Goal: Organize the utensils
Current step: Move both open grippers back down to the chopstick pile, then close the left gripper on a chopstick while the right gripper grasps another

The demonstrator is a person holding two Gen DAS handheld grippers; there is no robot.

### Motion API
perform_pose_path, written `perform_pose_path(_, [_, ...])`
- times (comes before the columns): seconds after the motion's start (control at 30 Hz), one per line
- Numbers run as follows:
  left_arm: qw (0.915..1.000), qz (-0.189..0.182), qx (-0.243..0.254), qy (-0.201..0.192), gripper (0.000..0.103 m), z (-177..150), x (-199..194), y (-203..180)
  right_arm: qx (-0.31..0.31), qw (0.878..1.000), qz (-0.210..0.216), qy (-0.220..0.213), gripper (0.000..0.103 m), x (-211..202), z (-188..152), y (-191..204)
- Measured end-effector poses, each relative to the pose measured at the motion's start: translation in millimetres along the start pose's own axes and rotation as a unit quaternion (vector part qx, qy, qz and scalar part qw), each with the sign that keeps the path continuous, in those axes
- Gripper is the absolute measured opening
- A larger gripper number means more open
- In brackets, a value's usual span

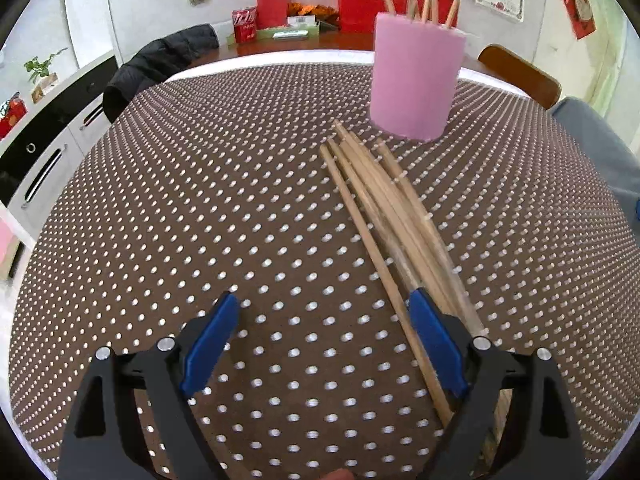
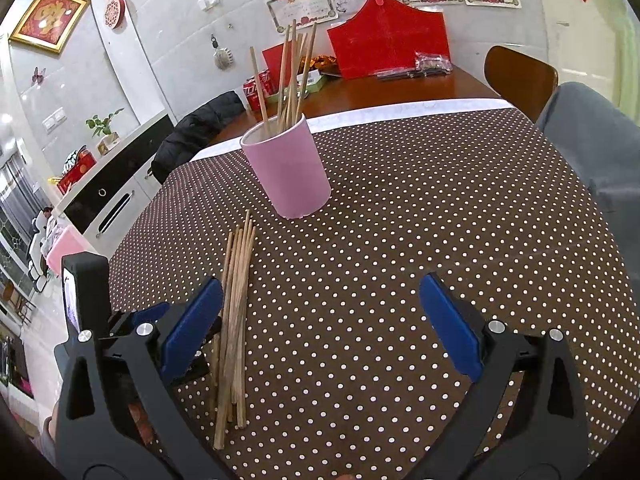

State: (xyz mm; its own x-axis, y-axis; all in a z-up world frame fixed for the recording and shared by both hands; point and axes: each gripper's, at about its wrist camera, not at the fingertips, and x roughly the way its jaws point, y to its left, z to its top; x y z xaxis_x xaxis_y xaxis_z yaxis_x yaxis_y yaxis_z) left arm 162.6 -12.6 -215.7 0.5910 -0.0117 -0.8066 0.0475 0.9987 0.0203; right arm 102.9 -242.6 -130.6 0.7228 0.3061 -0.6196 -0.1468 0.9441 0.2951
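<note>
Several wooden chopsticks [image 1: 384, 208] lie in a loose bundle on the brown polka-dot tablecloth [image 1: 200, 200]. A pink cup [image 1: 416, 80] stands upright just beyond their far tips and holds several more chopsticks. My left gripper [image 1: 320, 344] is open and empty; the bundle's near end runs under its right finger. In the right wrist view the bundle [image 2: 236, 312] lies just right of the left finger, with the pink cup [image 2: 288, 172] behind it. My right gripper [image 2: 320, 320] is open, empty, above the cloth. The left gripper body [image 2: 88, 292] shows at the left.
A wooden chair back [image 2: 520, 76] and a grey sleeve [image 2: 592, 148] are at the right. A black jacket [image 1: 160, 64] hangs at the far left table edge. Red bags [image 2: 388, 44] and cola cans [image 1: 245, 24] sit on the bare wood beyond the cloth.
</note>
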Motion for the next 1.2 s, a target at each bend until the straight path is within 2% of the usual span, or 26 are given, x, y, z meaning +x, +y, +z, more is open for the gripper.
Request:
perform_pose_path(0.27, [0.9999,-0.006,0.011,-0.002,0.086,0,-2,5,-0.016,1.000,0.010,0.023,0.097,10,-4,8])
perform_pose_path(0.4, [0.9998,-0.010,0.018,-0.003,0.086,-1,-1,23,-0.053,0.995,0.020,0.076,0.097,31,-12,22])
perform_pose_path(0.53, [0.9999,-0.008,0.011,-0.001,0.086,-3,-2,38,-0.058,0.992,0.031,0.105,0.096,55,-14,31])
perform_pose_path(0.6, [0.9999,-0.008,0.009,-0.001,0.086,-3,-1,42,-0.063,0.991,0.041,0.114,0.087,68,-13,39])
perform_pose_path(0.67, [0.9999,-0.008,0.013,-0.004,0.086,-3,-1,43,-0.071,0.988,0.048,0.126,0.066,78,-11,49])
perform_pose_path(0.77, [0.9998,-0.008,0.014,-0.008,0.086,-5,-1,44,-0.086,0.984,0.055,0.148,0.045,97,-8,63])
perform_pose_path(0.8, [0.9998,-0.009,0.013,-0.009,0.086,-5,-1,44,-0.087,0.982,0.060,0.157,0.043,104,-7,67])
perform_pose_path(0.87, [0.9998,-0.009,0.014,-0.009,0.086,-5,0,44,-0.089,0.979,0.065,0.171,0.034,113,-8,71])
perform_pose_path(0.9, [0.9998,-0.010,0.014,-0.010,0.086,-4,0,45,-0.090,0.978,0.065,0.174,0.033,117,-8,73])
perform_pose_path(0.97, [0.9998,-0.011,0.015,-0.010,0.086,-5,0,45,-0.093,0.977,0.070,0.177,0.022,120,-9,76])
perform_pose_path(1.07, [0.9998,-0.011,0.016,-0.011,0.086,-5,0,45,-0.101,0.976,0.074,0.180,0.013,122,-8,80])
perform_pose_path(1.2, [0.9997,-0.012,0.017,-0.010,0.086,-3,0,45,-0.104,0.975,0.077,0.181,0.010,118,-9,79])
